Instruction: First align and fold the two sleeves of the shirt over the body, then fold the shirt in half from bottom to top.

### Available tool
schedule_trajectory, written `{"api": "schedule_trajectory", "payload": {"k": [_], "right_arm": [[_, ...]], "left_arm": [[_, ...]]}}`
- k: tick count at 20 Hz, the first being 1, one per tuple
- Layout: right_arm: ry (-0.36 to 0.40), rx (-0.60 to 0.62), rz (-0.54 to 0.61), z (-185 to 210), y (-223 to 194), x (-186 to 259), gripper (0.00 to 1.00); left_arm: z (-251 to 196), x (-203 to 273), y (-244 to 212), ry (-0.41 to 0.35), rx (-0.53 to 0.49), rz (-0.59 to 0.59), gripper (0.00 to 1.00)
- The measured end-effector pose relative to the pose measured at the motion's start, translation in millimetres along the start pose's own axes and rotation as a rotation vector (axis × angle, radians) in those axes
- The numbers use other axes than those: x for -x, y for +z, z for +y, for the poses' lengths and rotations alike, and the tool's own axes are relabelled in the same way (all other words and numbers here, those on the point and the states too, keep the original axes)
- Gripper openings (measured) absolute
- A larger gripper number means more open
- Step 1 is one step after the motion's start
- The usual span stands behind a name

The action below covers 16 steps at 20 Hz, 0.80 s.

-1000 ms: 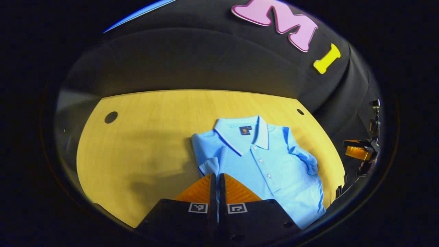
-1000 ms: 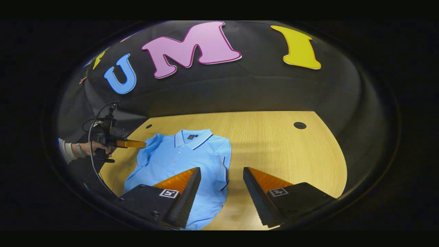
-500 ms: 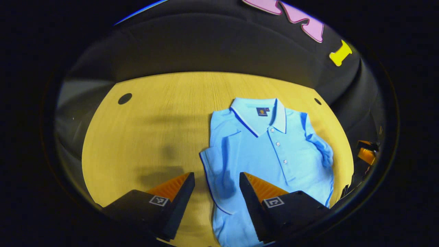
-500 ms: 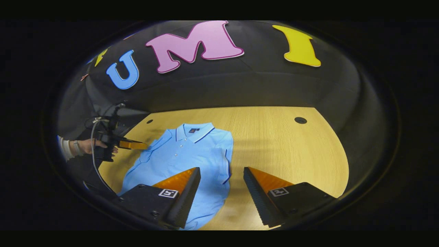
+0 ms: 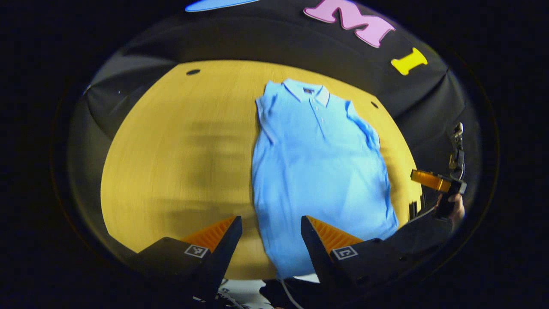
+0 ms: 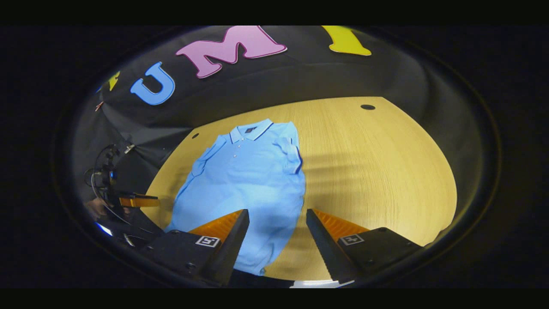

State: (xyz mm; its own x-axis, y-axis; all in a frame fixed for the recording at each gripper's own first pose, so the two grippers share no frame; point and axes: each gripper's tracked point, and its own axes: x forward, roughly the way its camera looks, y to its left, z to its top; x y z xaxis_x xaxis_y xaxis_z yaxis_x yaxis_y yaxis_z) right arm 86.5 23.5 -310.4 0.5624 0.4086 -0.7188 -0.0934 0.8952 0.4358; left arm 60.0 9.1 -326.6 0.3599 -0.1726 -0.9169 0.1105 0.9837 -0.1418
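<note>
A light blue polo shirt [image 5: 317, 163] lies flat on the wooden table [image 5: 171, 150], collar far, hem at the near edge. Both short sleeves are folded in over its body. My left gripper [image 5: 271, 227] hovers open over the shirt's lower left edge, nothing between its fingers. My right gripper [image 6: 274, 219] is open above the lower right edge of the shirt [image 6: 248, 180], also holding nothing. In the left gripper view the right gripper [image 5: 433, 180] sits off the table's right side, held by a hand [image 5: 455, 210]. In the right gripper view the left gripper [image 6: 135, 201] shows at the left.
The table [image 6: 377, 171] has small round holes near its far corners [image 5: 193, 71] [image 6: 367, 107]. Bare wood lies on either side of the shirt. Black cloth walls stand close behind and beside the table. The near table edge is just under both grippers.
The left gripper was shut on the left sleeve, then opened and let it lie on the body. Both grippers have drawn back toward the hem and the table's near edge.
</note>
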Motion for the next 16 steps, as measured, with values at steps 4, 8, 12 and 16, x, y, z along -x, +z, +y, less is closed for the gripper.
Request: {"api": "schedule_trajectory", "payload": {"k": [4,8,12,16], "right_arm": [[-0.012,-0.067,0.061,14,-63,17,0.86],[-0.045,-0.037,0.134,13,-112,26,0.86],[-0.064,-0.044,0.204,9,-146,24,0.87],[-0.024,-0.037,0.218,27,-148,13,0.87]], "left_arm": [[-12,-2,-65,-0.037,-0.007,0.075,0.89],[-23,-12,-85,-0.076,0.02,0.083,0.89],[-30,-16,-89,-0.092,0.026,0.084,0.87],[-36,-16,-93,-0.109,0.032,0.094,0.89]]}}
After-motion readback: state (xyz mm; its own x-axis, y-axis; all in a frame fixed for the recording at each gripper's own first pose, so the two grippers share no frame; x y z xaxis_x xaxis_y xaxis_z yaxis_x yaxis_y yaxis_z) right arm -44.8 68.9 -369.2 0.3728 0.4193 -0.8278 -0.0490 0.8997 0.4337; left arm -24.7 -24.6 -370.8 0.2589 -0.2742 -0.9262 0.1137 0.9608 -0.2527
